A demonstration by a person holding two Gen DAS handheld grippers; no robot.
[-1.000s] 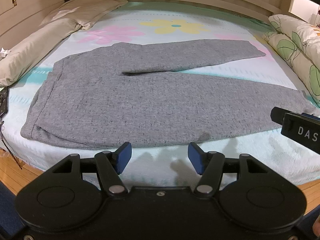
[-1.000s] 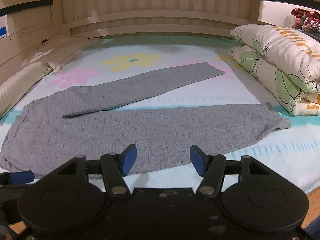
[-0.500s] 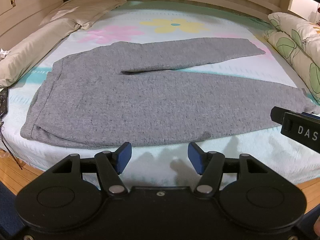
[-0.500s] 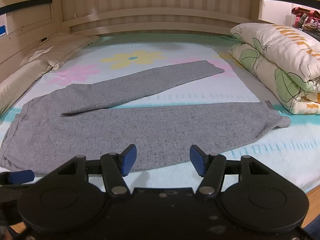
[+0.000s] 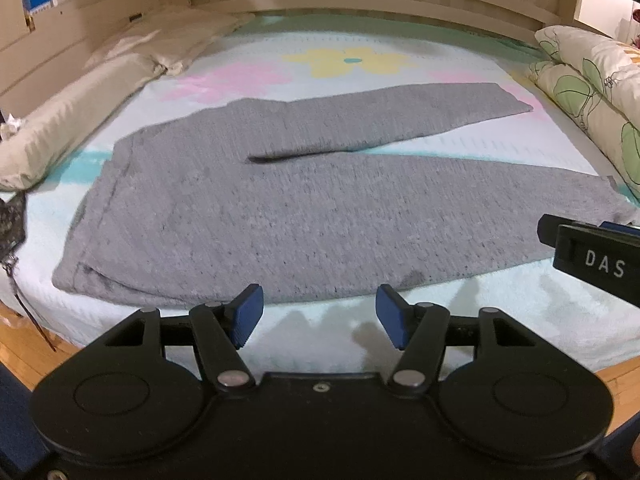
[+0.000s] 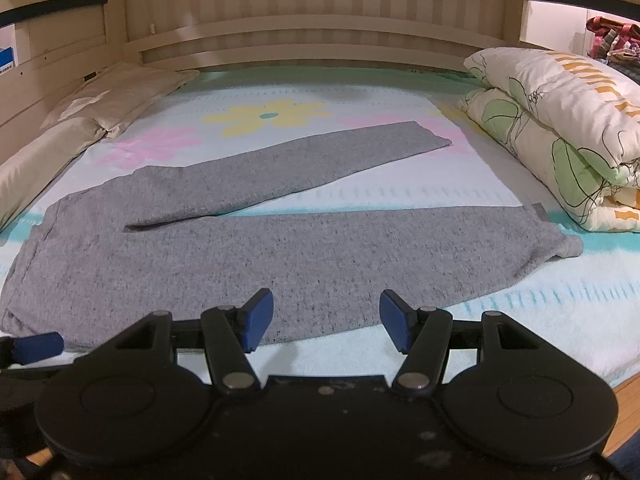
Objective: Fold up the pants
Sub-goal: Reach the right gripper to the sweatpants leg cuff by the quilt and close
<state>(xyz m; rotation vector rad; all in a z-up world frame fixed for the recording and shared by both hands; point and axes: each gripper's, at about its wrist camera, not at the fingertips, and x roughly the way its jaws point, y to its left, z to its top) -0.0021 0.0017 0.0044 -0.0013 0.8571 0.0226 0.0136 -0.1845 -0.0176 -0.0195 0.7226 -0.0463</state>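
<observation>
Left wrist view only: a dark speckled item (image 5: 10, 224) hanging off the bed edge at 9 o'clock, wood floor (image 5: 24, 344) below it, and the right gripper's black body with "DAS" lettering (image 5: 596, 258) poking in at 3 o'clock. That view is slightly blurred.

Right wrist view only: the full stack of 2 leaf-print folded quilts (image 6: 560, 136) at 2 o'clock (left view clips them), a lit shelf nook with coloured bags (image 6: 612, 38) at 1 o'clock, and 1 blue pad of the left gripper (image 6: 36, 347) at 8 o'clock.

Both views: 2 cream pillows (image 5: 80, 112) along the 10 o'clock side and the slatted headboard (image 6: 320, 40) at 12.

Grey sweatpants (image 5: 288, 216) lie flat on the bed (image 5: 360, 44), on a pale sheet with flower print. Waistband at 9 o'clock, legs running toward 3. Legs are splayed in a V: near leg is parallel to the bed edge, with its cuff bunched and slightly curled near the quilts; far leg angles up toward 1 o'clock, cuff flat. Crotch fold shows as a dark crease at centre. Small dark spot on the near hem in the left view. Nothing folded yet.

Left gripper (image 5: 318, 316): jaws spread, empty, hovering at the near bed edge just short of the pants hem.

Right gripper (image 6: 326, 320): jaws spread, empty, over the near hem of the near leg.
</observation>
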